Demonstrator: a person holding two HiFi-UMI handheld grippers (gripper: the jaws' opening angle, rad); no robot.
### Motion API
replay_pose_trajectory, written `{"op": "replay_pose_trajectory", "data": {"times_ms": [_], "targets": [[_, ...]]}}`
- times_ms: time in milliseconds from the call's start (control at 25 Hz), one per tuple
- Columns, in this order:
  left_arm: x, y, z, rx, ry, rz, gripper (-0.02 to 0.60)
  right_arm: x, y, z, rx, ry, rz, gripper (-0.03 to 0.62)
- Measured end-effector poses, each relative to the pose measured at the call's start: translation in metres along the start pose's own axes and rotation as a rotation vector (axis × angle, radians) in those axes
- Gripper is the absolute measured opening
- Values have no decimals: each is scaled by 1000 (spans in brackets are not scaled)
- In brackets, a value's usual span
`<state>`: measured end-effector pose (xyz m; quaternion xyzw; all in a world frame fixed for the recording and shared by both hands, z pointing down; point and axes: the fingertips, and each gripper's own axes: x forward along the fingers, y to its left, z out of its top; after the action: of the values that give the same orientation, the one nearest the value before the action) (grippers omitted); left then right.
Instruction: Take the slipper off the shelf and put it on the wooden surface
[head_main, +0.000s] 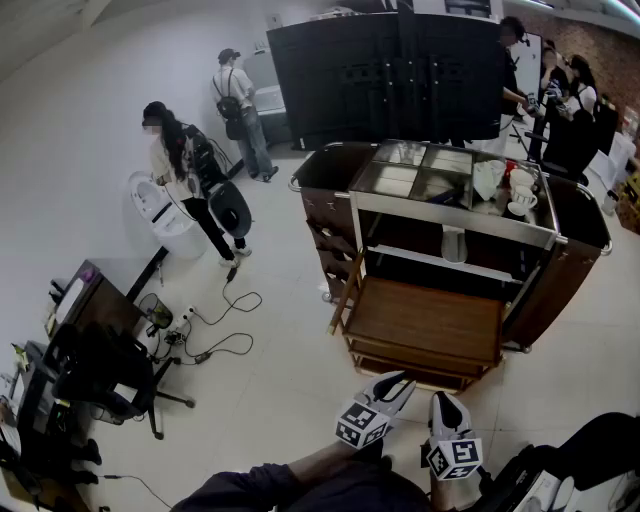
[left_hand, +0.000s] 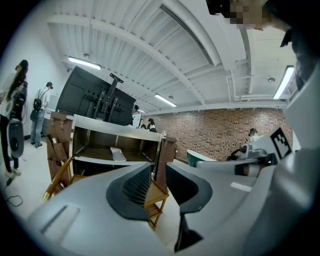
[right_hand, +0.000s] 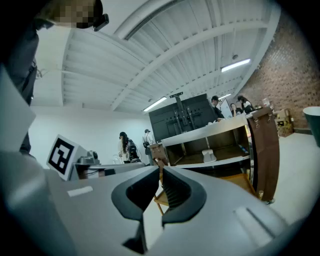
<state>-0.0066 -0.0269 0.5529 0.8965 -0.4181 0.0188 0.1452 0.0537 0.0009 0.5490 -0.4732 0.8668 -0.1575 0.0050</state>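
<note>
A white slipper (head_main: 453, 243) lies on the middle shelf of a service cart (head_main: 330, 165) ahead of me; it also shows in the left gripper view as the slipper (left_hand: 117, 154) and in the right gripper view as the slipper (right_hand: 208, 155). Below it, the cart's wooden surface (head_main: 425, 320) juts forward, bare. My left gripper (head_main: 398, 382) hovers low, short of the cart, its jaws a little apart with nothing between them (left_hand: 159, 172). Beside it, my right gripper (head_main: 445, 404) has its tips together, holding nothing (right_hand: 161, 170).
White cups (head_main: 520, 190) stand on the cart's metal top. A large black screen (head_main: 400, 70) stands behind it. A person (head_main: 175, 165) stands by a white fixture at left, with others further back. A desk and chair (head_main: 100, 360) and floor cables (head_main: 215, 330) lie at left.
</note>
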Motion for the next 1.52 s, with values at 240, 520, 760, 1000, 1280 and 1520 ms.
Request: {"op": "replay_pose_trajectory", "data": {"times_ms": [240, 520, 760, 1000, 1280, 1520], "targets": [[119, 92, 18, 79, 22, 50, 176, 38, -49, 2, -13, 22, -38, 51], [305, 226, 16, 120, 145, 144, 200, 91, -124, 27, -13, 70, -162, 51], [450, 337, 0, 195, 274, 247, 209, 158, -191, 59, -36, 97, -245, 51], [543, 406, -20, 203, 373, 307, 222, 227, -253, 60, -1, 130, -276, 51], [574, 443, -29, 139, 401, 419, 81, 266, -274, 77, -18, 102, -256, 51], [522, 410, -24, 56, 313, 336, 18, 256, -252, 69, -3, 113, -233, 51]]}}
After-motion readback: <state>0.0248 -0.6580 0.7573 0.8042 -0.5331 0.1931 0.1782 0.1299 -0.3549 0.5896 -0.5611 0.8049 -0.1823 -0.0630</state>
